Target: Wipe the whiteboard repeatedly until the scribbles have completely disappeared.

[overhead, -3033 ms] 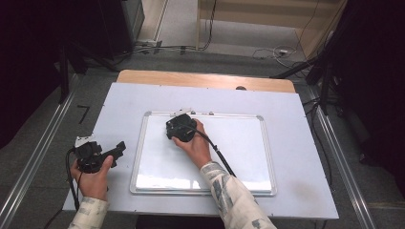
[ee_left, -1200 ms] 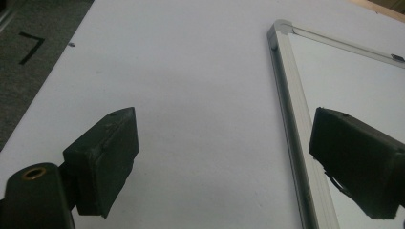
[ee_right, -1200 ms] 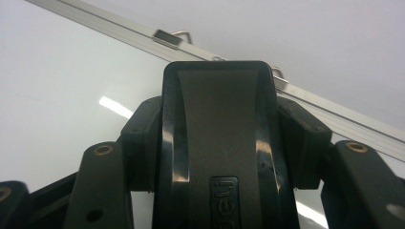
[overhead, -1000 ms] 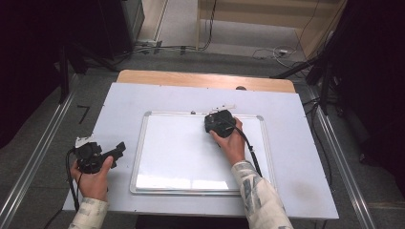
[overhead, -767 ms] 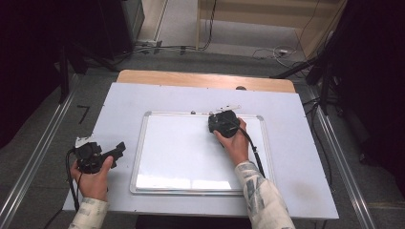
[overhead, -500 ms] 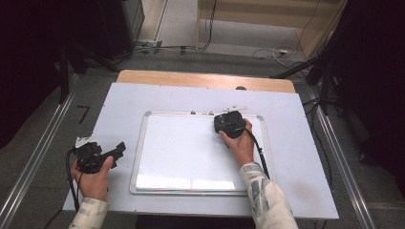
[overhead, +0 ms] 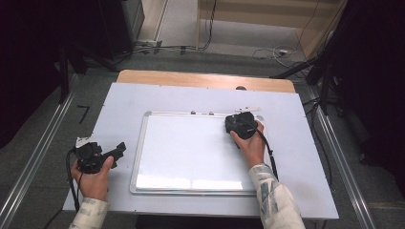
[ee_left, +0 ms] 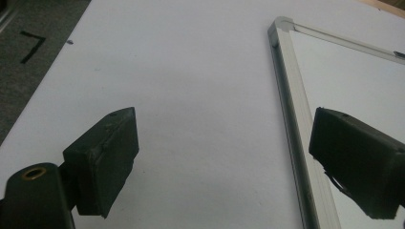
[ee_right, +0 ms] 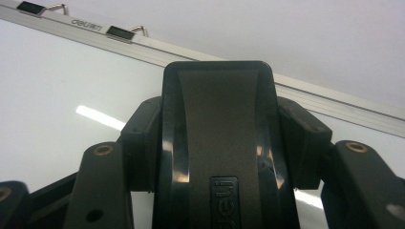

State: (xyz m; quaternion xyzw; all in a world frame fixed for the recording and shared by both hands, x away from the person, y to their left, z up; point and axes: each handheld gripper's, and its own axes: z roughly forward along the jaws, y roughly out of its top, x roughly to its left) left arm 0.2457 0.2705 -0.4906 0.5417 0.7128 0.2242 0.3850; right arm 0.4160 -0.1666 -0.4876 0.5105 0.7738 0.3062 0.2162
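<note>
I have a black eraser [ee_right: 217, 143] clamped between the pads of my right gripper [overhead: 242, 125], both jaws pressed against its sides (the embossed brand mark sits near the bottom of the right gripper view). The eraser rests over the whiteboard [overhead: 191, 152], close to the far right corner, just short of the aluminium frame [ee_right: 334, 102] with its two small black hanger clips [ee_right: 118, 32]. In the high view my right hand [overhead: 250, 143] wraps the gripper from behind, its cable trailing along the patterned sleeve [overhead: 272, 200].

My left gripper [overhead: 95, 155] is well apart from all this, beside the board's left edge on the white table [overhead: 119, 105]. Its jaws stand wide apart with nothing between them; one pad [ee_left: 102, 162] hangs over bare tabletop, the other over the board's left rail [ee_left: 291, 119]. My left hand [overhead: 93, 179] grips it near the table's front left corner.
</note>
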